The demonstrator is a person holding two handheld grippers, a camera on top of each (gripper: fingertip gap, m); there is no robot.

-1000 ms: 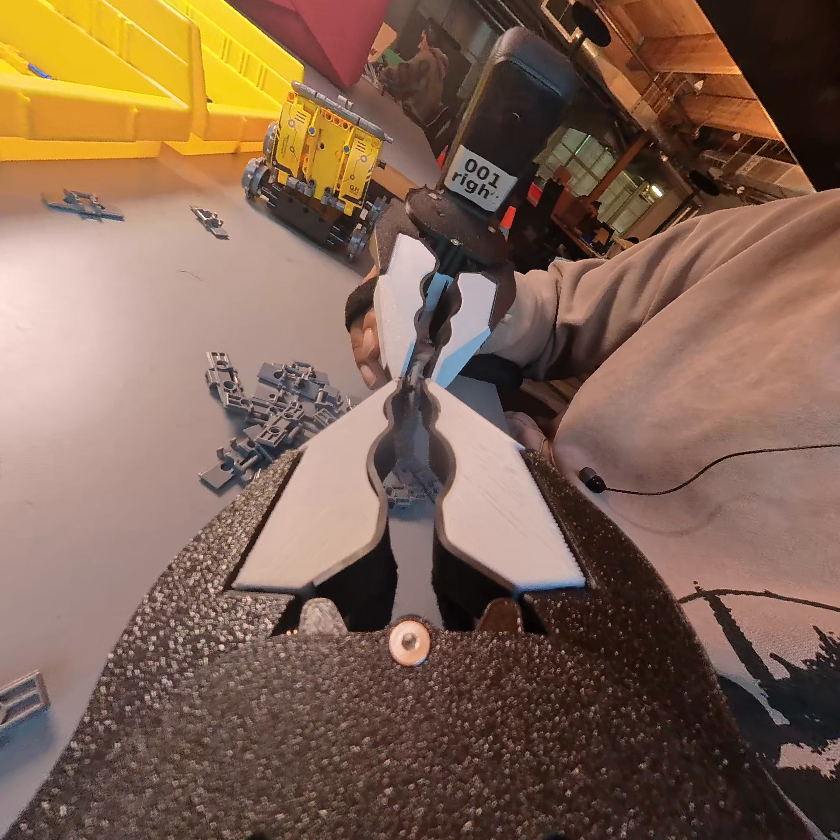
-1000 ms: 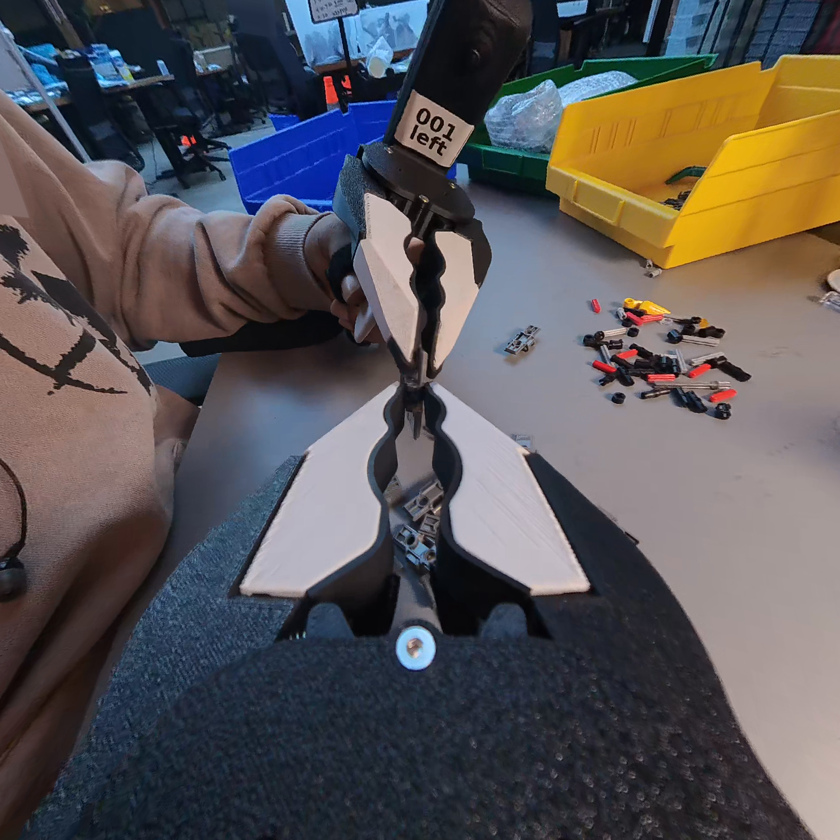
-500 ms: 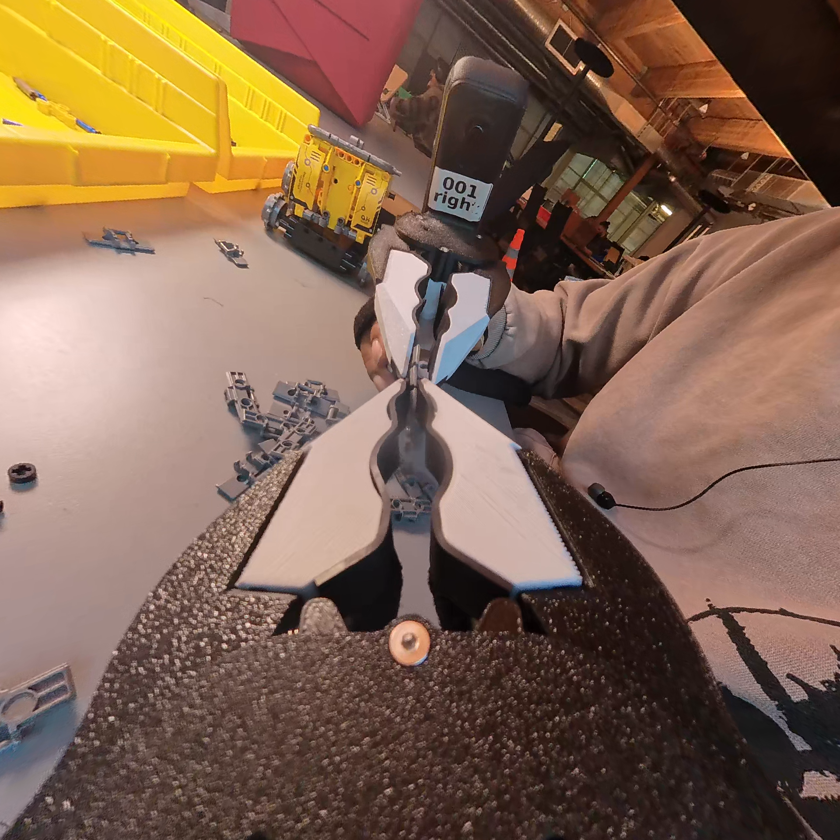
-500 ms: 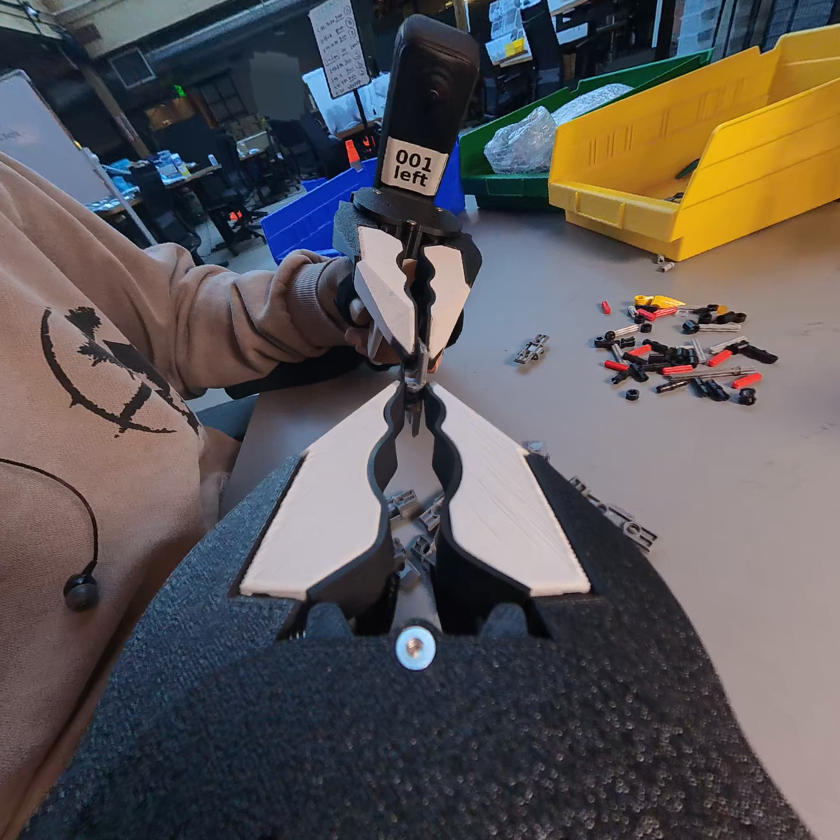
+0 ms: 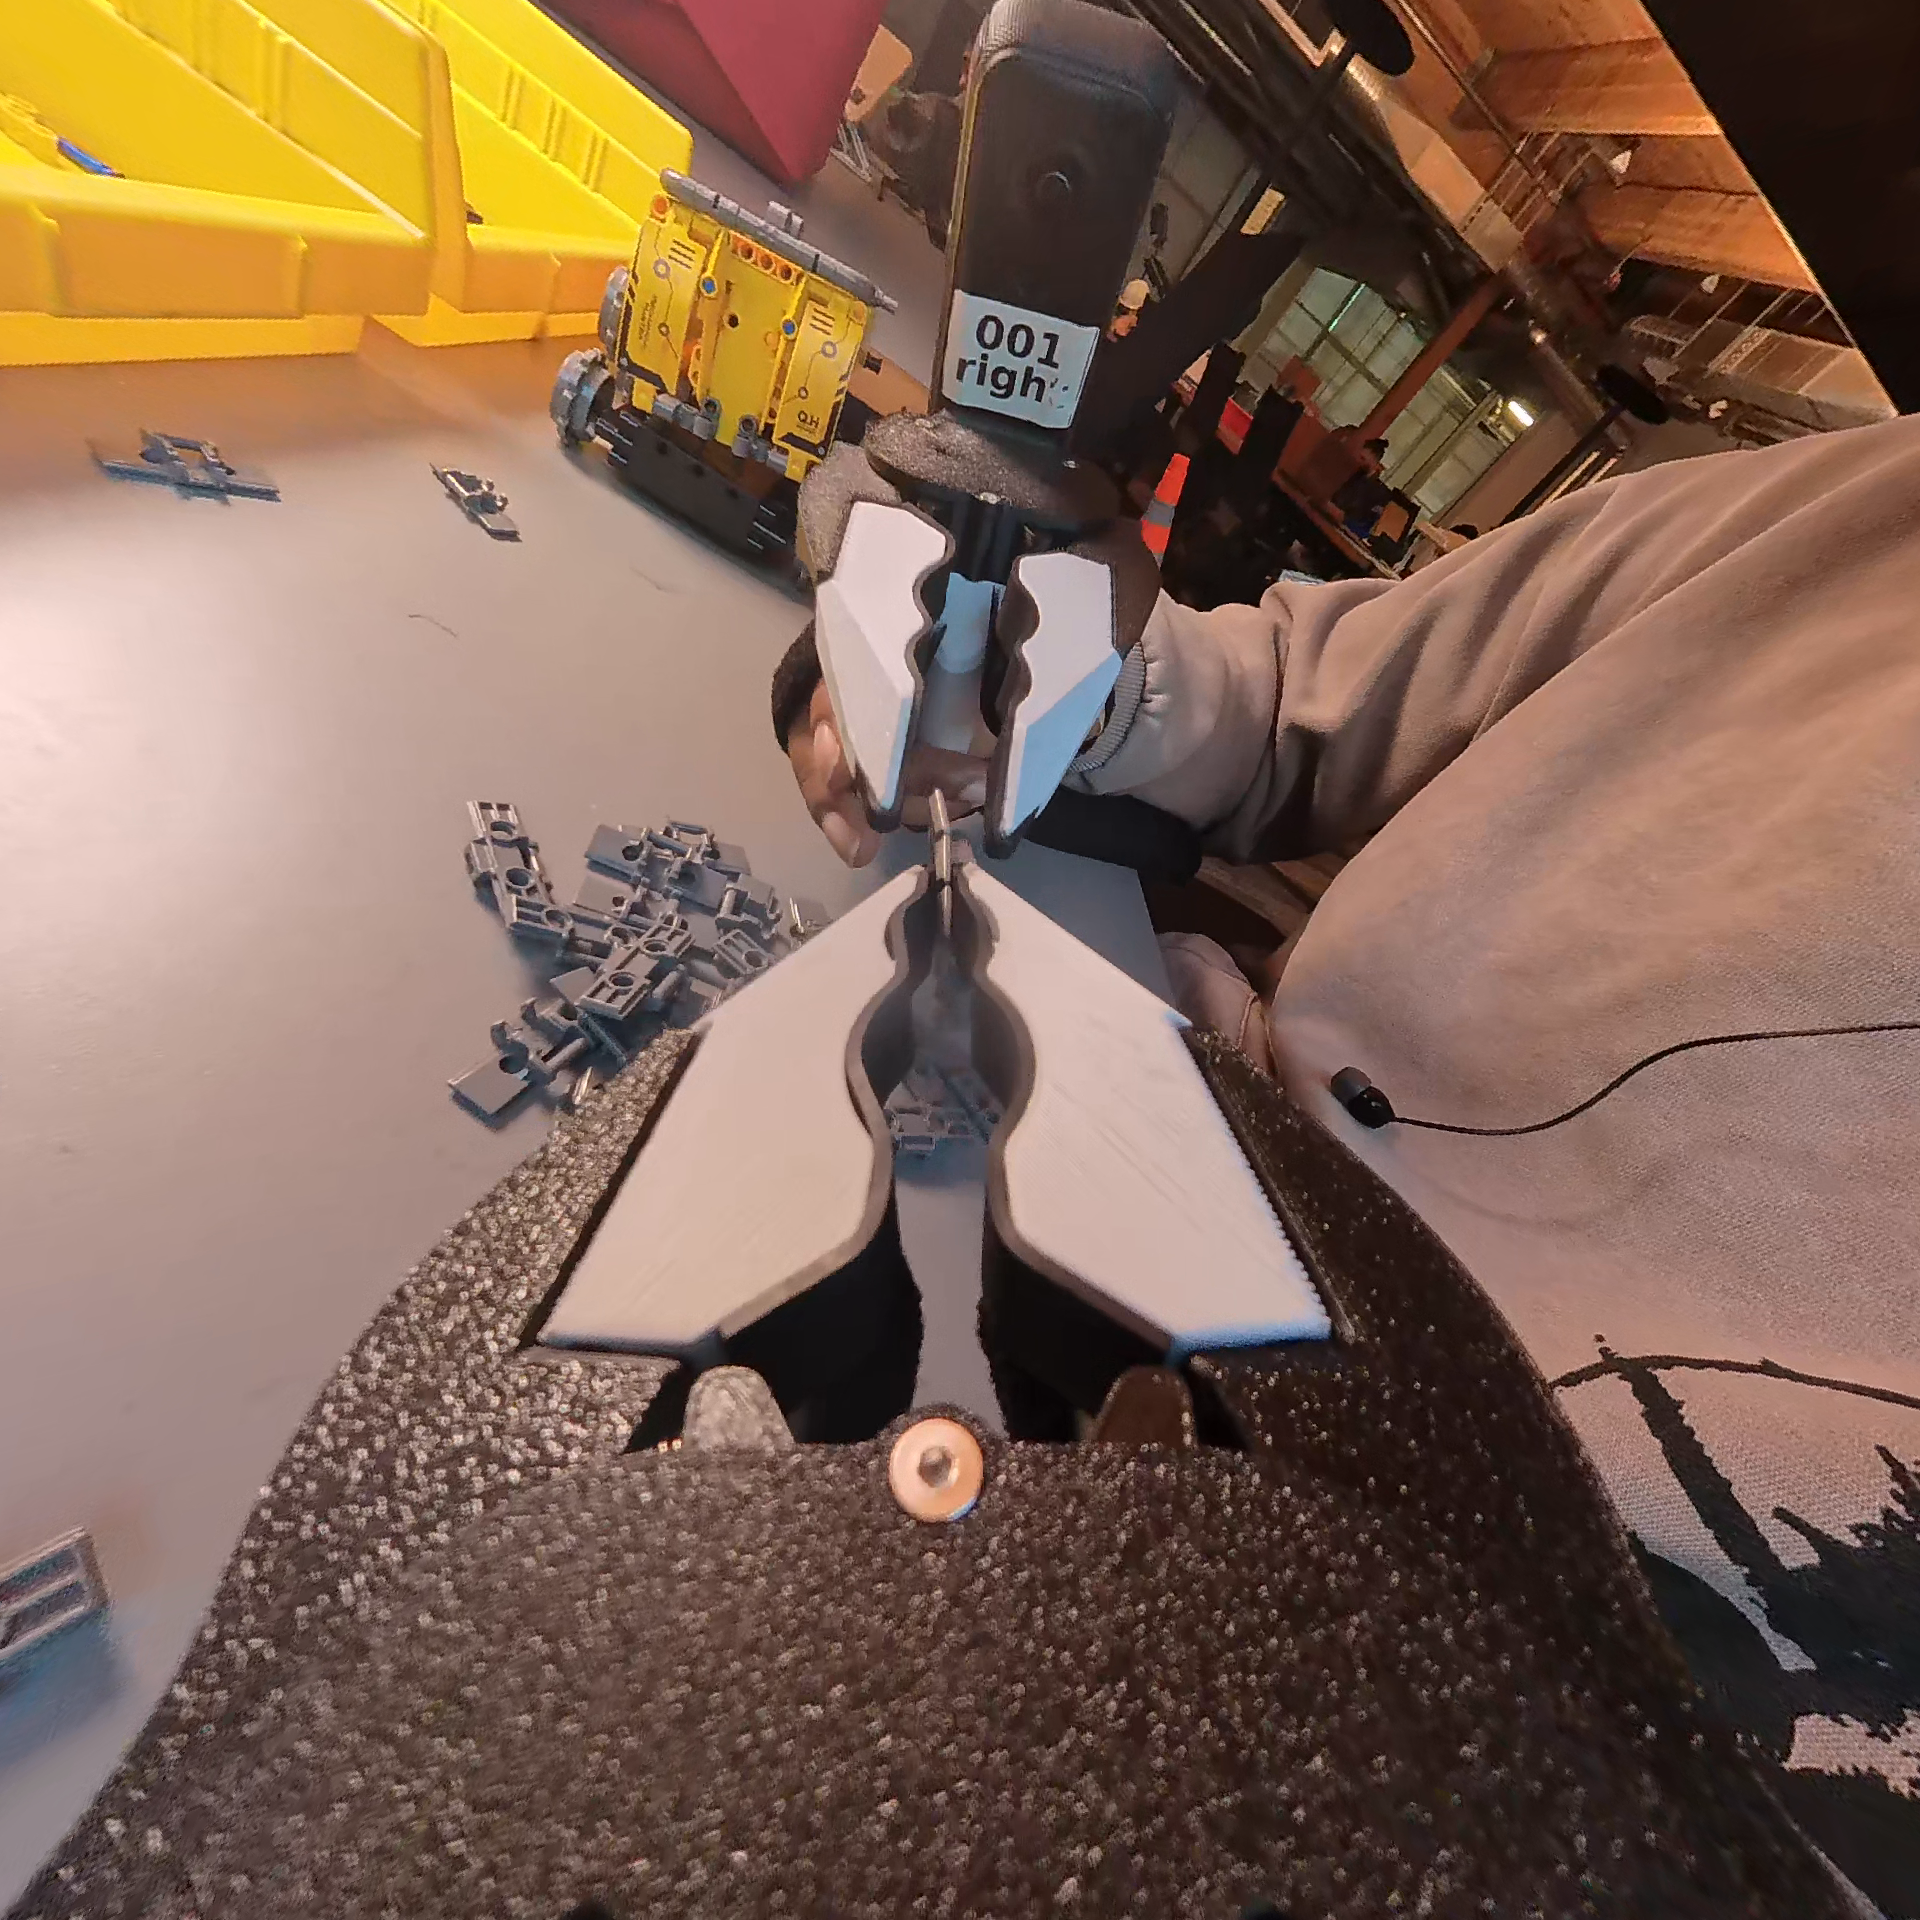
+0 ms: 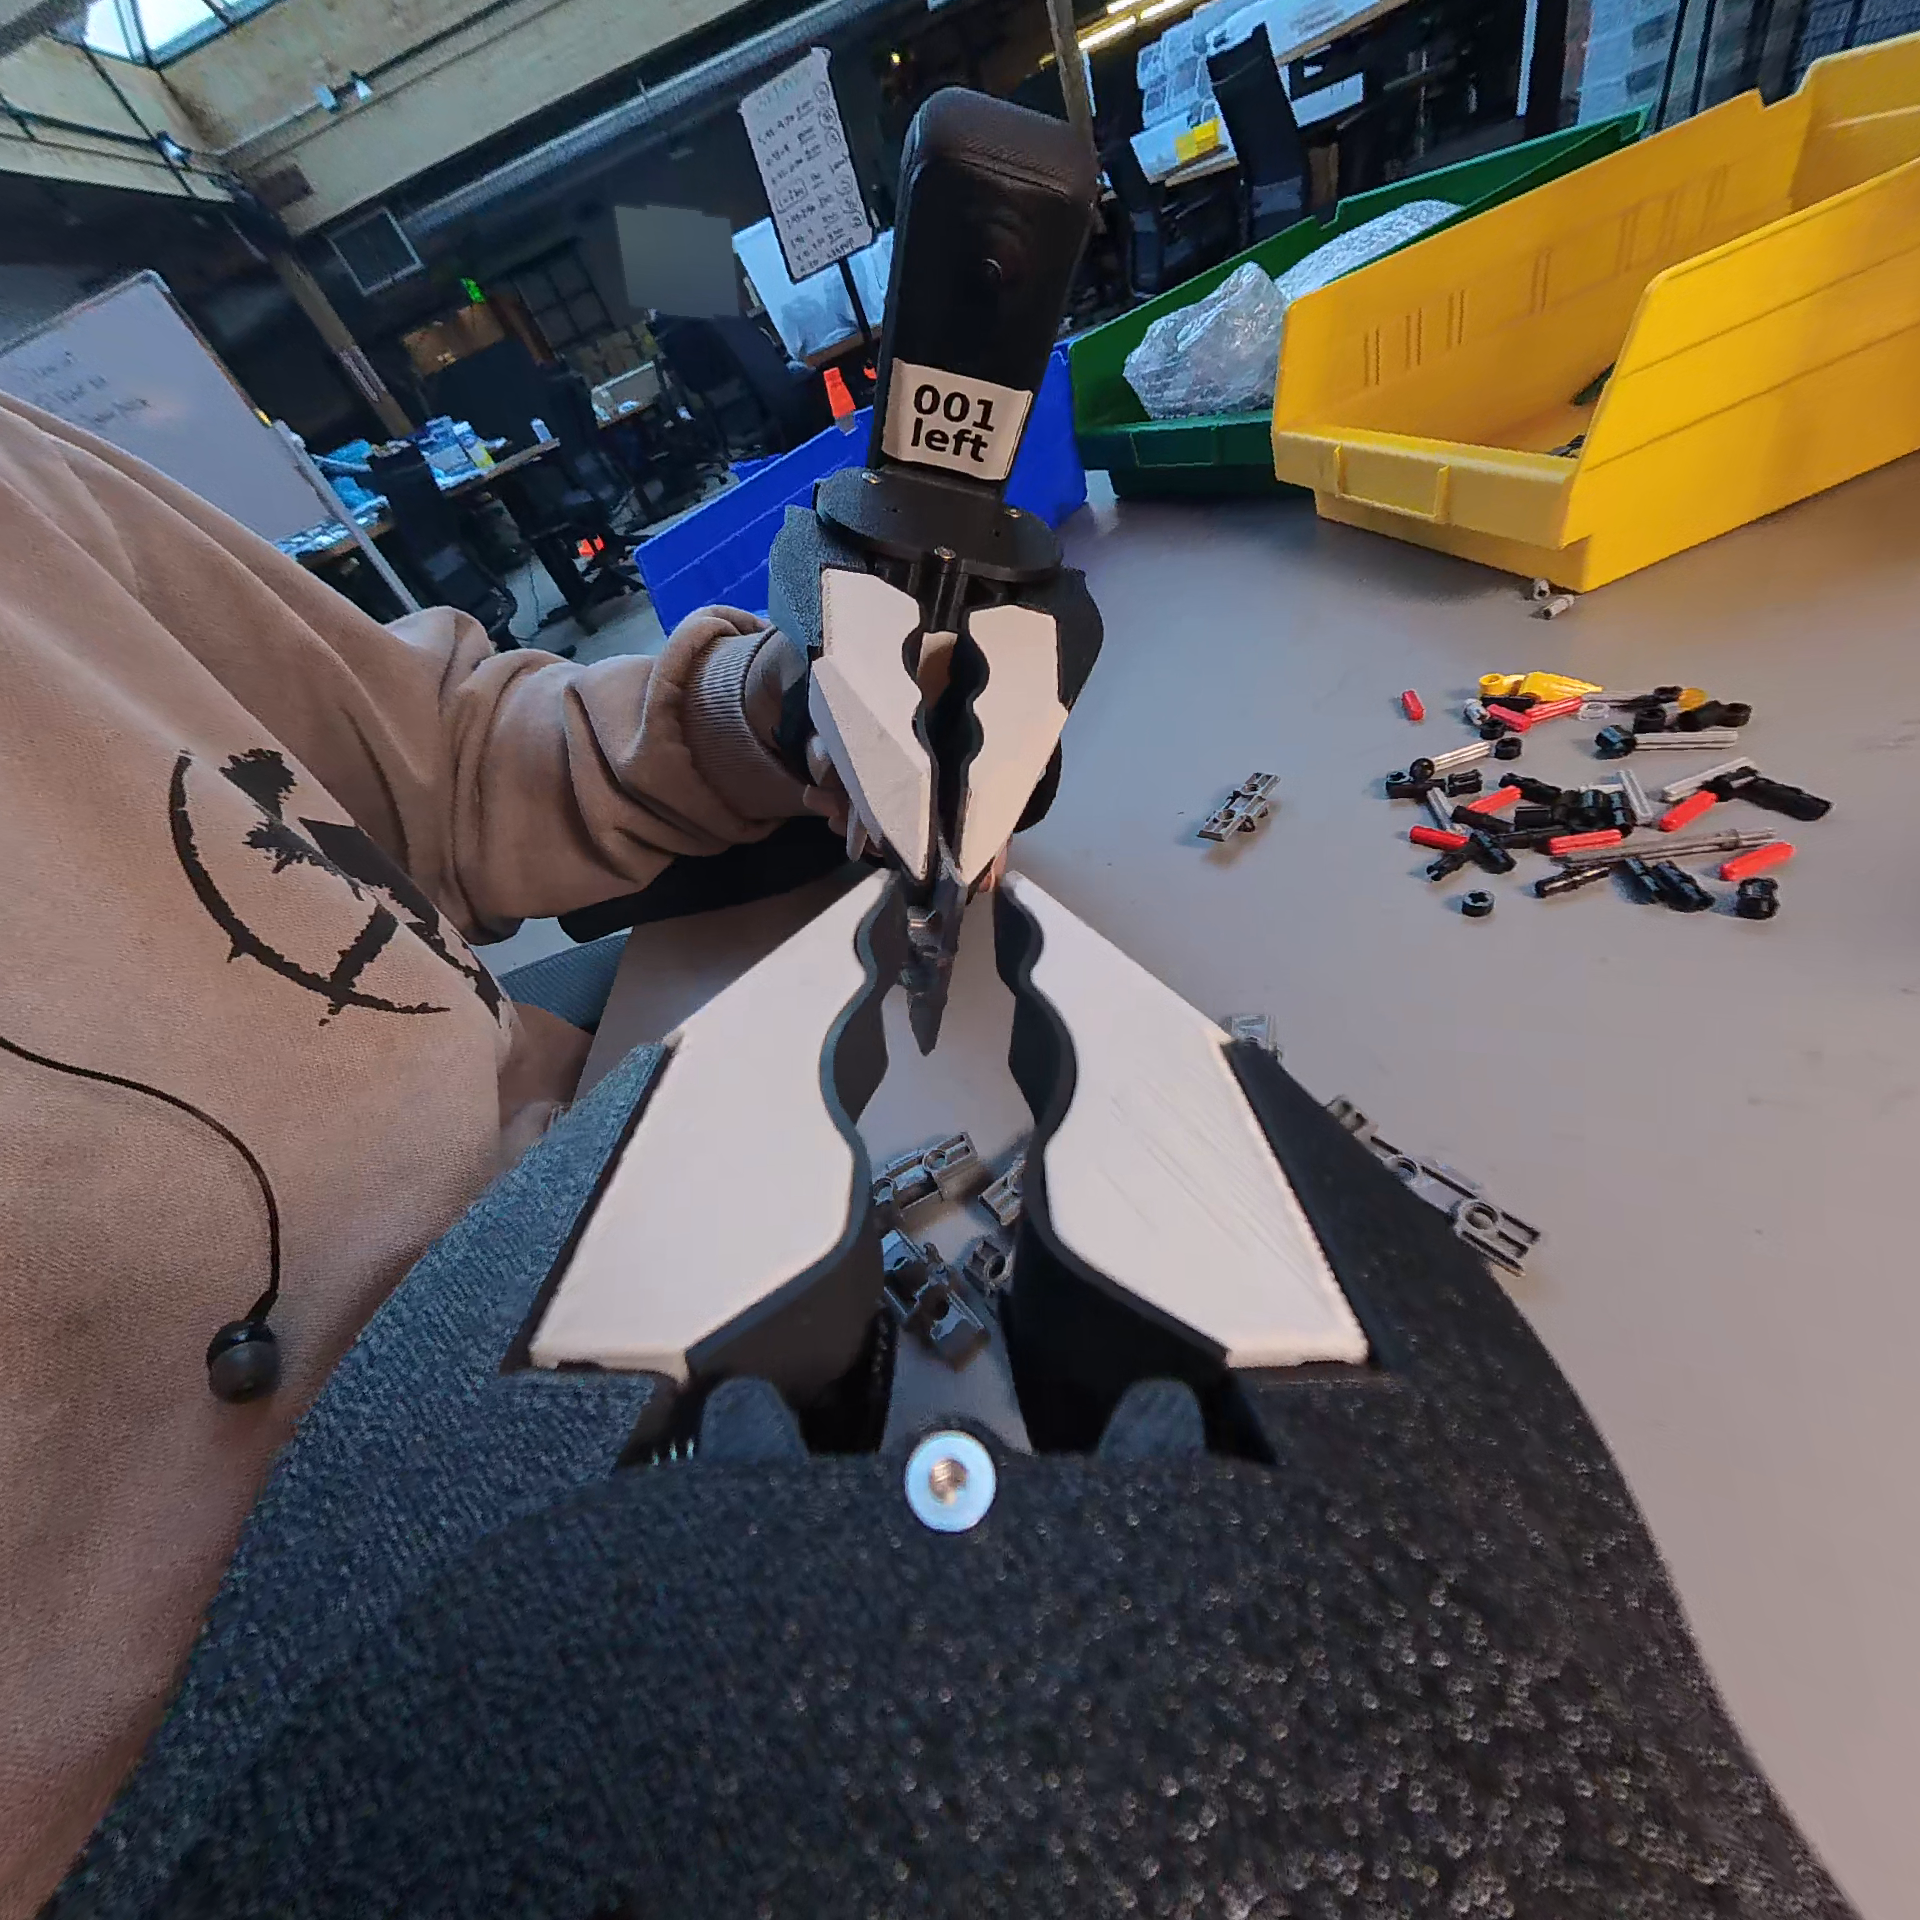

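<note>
Grey counter (image 5: 260, 727) under workshop light, with benches and windows seen far behind.

Left wrist view, left to right: yellow bins (image 5: 208, 239) are set along the far edge; two stray grey pieces (image 5: 187, 468) lie before them. A yellow and black brick-built vehicle (image 5: 727, 384) stands upright just past the bins. A loose heap of grey track links (image 5: 613, 956) lies on the counter just left of the left gripper (image 5: 943, 883). Its jaws are pressed together on a short grey link strip (image 5: 941, 868), held edge-on. The strip's long axis runs along the fingers, pointing away toward the right gripper (image 5: 940, 821), which faces it tip to tip. The right gripper's jaws are seen apart, the strip's far end lying between them without contact that can be confirmed. A tan sleeve (image 5: 1455, 644) fills the right side.

Right wrist view, left to right: the tan sleeve, then the left gripper (image 6: 940, 868) with its jaws closed on the strip (image 6: 930, 966). The strip hangs out of those tips, pointing down and toward the camera, into the open gap of the right gripper (image 6: 945, 883); both of its fingers stand clear of the piece. More grey links (image 6: 935, 1174) lie on the counter beneath. A single grey link (image 6: 1236, 805) lies farther right, then a scatter of red, black and grey pins and axles (image 6: 1600, 800). Blue, green and yellow bins (image 6: 1558, 364) line the far edge.
</note>
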